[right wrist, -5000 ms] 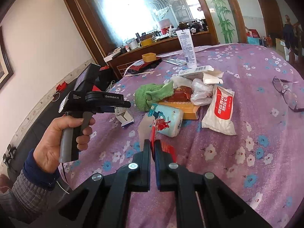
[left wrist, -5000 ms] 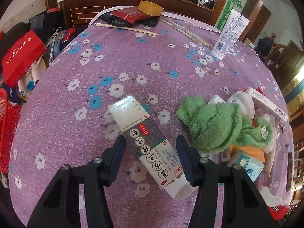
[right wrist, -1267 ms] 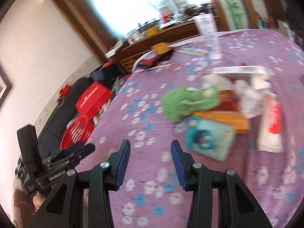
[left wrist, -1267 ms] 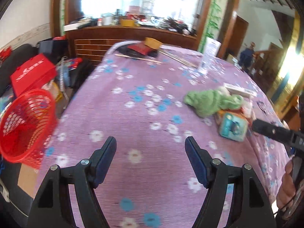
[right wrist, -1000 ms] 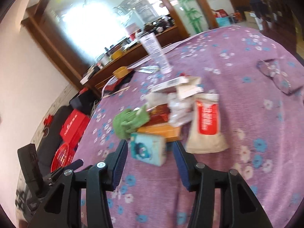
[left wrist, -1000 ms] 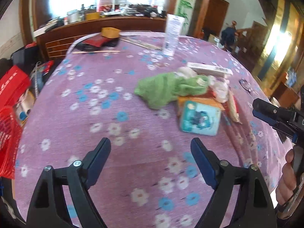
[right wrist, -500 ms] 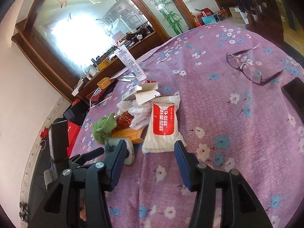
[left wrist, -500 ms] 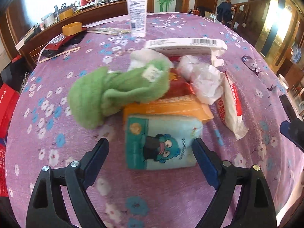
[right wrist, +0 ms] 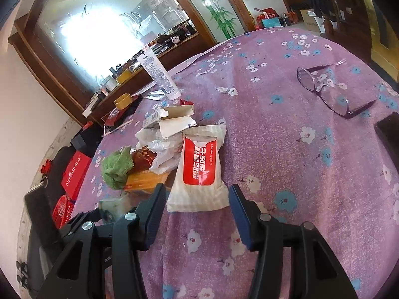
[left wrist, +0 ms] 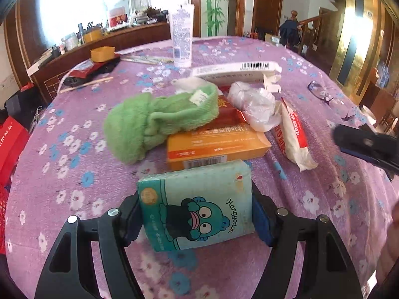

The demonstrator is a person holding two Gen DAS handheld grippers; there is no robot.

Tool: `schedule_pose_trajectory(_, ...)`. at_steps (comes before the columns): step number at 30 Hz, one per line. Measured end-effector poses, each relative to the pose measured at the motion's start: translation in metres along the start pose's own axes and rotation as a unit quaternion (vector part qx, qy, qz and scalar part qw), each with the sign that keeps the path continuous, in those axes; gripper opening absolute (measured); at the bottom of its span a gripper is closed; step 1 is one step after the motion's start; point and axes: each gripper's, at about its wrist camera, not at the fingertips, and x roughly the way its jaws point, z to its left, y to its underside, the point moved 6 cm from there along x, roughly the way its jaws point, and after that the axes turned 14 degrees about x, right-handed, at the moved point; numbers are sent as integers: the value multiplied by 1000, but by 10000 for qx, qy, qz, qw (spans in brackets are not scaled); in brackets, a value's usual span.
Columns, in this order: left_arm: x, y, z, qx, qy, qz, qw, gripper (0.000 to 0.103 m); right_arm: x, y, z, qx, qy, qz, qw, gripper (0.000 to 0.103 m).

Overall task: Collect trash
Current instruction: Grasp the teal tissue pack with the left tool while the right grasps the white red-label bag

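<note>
A teal tissue pack [left wrist: 197, 209] with a cartoon face lies at the near edge of the trash pile, between the fingers of my left gripper [left wrist: 197, 213]. The jaws are closing and both pads sit against the pack's sides. Behind it lie an orange box [left wrist: 214, 147], a green cloth [left wrist: 149, 122], crumpled plastic [left wrist: 256, 102] and a long white carton [left wrist: 237, 71]. My right gripper [right wrist: 197, 200] stands open, its tips either side of the near end of a red-and-white wet wipe pack [right wrist: 199, 169], not touching it.
The table has a purple flowered cloth [right wrist: 286, 129]. Glasses [right wrist: 331, 92] and a dark phone [right wrist: 389, 132] lie to the right. A white tube [left wrist: 182, 39] stands at the back, with a yellow dish [left wrist: 102, 53] and sticks. A red basket [right wrist: 62, 211] sits on the floor left.
My left gripper has come forward over the teal pack and narrowed around it. My right gripper has moved closer to the wet wipe pack, opening unchanged.
</note>
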Motion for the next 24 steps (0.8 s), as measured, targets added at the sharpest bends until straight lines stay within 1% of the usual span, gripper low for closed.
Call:
schedule_pose_trajectory(4, -15, 14, 20, -109, -204, -201, 9995, 72, 29, -8, 17, -388, 322, 128, 9986, 58)
schedule_pose_trajectory(6, -17, 20, 29, -184, -308, -232, 9991, 72, 42, -12, 20, -453, 458, 170, 9978, 58)
schedule_pose_trajectory(8, -19, 23, 35, -346, -130, -274, 9989, 72, 55, -17, 19, -516, 689, 174, 9961, 59)
schedule_pose_trajectory(10, -19, 24, 38, -402, -137, -264, 9987, 72, 64, -21, 15, -547, 912, 156, 9942, 60)
schedule_pose_trajectory(15, -19, 25, 35, -352, -84, -274, 9990, 72, 78, -19, 9, -466, 834, 301, 9950, 59)
schedule_pose_trajectory(16, -19, 25, 36, -372, -79, -279, 9989, 72, 76, -18, 9, -488, 829, 237, 9951, 52)
schedule_pose_trajectory(18, -20, 26, 37, -432, -87, -294, 9986, 72, 73, -15, 10, -532, 822, 187, 9950, 45)
schedule_pose_trajectory(21, -21, 27, 42, -515, -97, -345, 9980, 72, 60, -10, 10, -459, 737, 64, 9962, 43)
schedule_pose_trajectory(24, -22, 28, 44, -569, -91, -375, 9976, 72, 40, -1, 17, -455, 624, -197, 9968, 41)
